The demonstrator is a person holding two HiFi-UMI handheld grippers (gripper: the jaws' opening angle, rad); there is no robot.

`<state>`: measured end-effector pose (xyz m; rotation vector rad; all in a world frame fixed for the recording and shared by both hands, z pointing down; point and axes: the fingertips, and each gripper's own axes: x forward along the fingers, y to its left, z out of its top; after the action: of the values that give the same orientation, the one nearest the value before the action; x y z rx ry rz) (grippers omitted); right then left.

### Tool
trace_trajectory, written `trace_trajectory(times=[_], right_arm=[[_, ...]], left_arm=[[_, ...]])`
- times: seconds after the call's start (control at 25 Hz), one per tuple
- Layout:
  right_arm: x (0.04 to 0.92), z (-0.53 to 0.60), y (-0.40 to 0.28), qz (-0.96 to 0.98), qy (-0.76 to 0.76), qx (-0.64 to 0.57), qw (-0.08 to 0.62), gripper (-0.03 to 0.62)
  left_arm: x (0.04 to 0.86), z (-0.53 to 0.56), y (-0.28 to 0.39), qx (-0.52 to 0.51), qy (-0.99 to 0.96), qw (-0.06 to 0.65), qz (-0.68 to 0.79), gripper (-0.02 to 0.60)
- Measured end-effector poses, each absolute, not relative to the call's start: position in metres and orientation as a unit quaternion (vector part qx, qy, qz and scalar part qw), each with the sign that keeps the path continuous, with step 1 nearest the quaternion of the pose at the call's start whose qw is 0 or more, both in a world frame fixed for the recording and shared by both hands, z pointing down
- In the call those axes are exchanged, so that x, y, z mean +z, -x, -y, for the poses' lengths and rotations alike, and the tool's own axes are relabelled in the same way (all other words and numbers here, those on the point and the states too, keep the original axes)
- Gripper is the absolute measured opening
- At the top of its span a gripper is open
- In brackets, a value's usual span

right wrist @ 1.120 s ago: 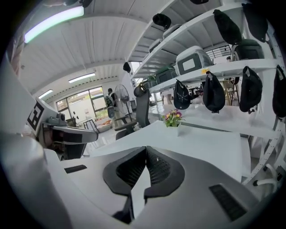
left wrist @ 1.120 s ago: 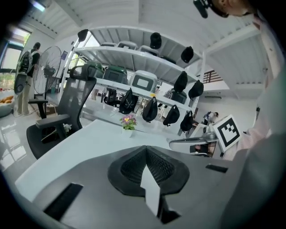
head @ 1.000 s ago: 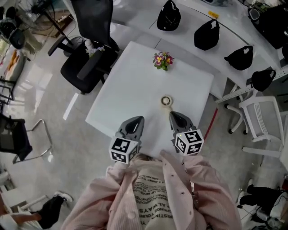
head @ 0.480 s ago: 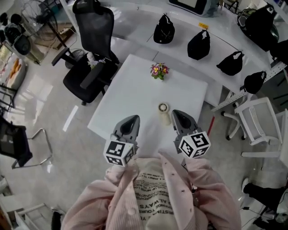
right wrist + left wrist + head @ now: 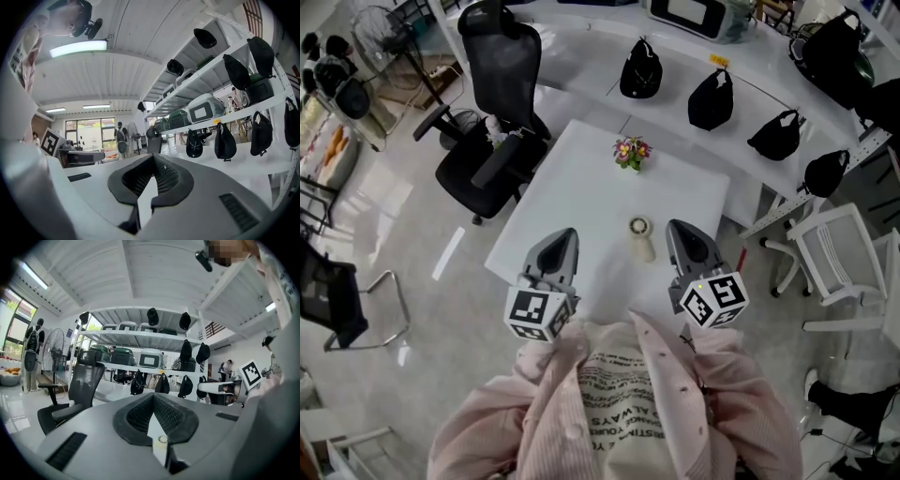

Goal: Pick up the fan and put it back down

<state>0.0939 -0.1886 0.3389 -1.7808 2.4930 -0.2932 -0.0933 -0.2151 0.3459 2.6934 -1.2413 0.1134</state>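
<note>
The black ribbed pads (image 5: 138, 414) of the left gripper (image 5: 566, 234) are pressed together with nothing held. The pads (image 5: 165, 176) of the right gripper (image 5: 679, 228) are likewise pressed together and empty. Both grippers sit close to the person's chest, over the near edge of the white square table (image 5: 572, 183), with their tips pointing to 12 o'clock in the head view. The small cream handheld fan with a round ringed head (image 5: 641, 238) rests on the table between the tips: 3 o'clock from the left tip, 9 o'clock from the right, clear of both. Its long axis runs 12 to 6 o'clock, head at 12. Whether it stands or lies flat cannot be told. The right gripper appears nearer; its jaws must open before approach
</note>
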Motion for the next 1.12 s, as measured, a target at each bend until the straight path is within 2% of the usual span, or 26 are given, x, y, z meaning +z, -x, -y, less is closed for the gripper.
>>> trace_trajectory(times=[0.56, 1.12], right_arm=[[0.325, 0.183, -0.108, -0.797, 0.595, -0.086, 0.056, -0.002], [0.324, 0.177, -0.111, -0.795, 0.598, -0.085, 0.055, -0.002]], left_arm=[[0.333, 0.215, 0.112, 0.029, -0.893, 0.064, 0.445, 0.002], [0.333, 0.208, 0.113, 0.029, -0.891, 0.071, 0.447, 0.002]])
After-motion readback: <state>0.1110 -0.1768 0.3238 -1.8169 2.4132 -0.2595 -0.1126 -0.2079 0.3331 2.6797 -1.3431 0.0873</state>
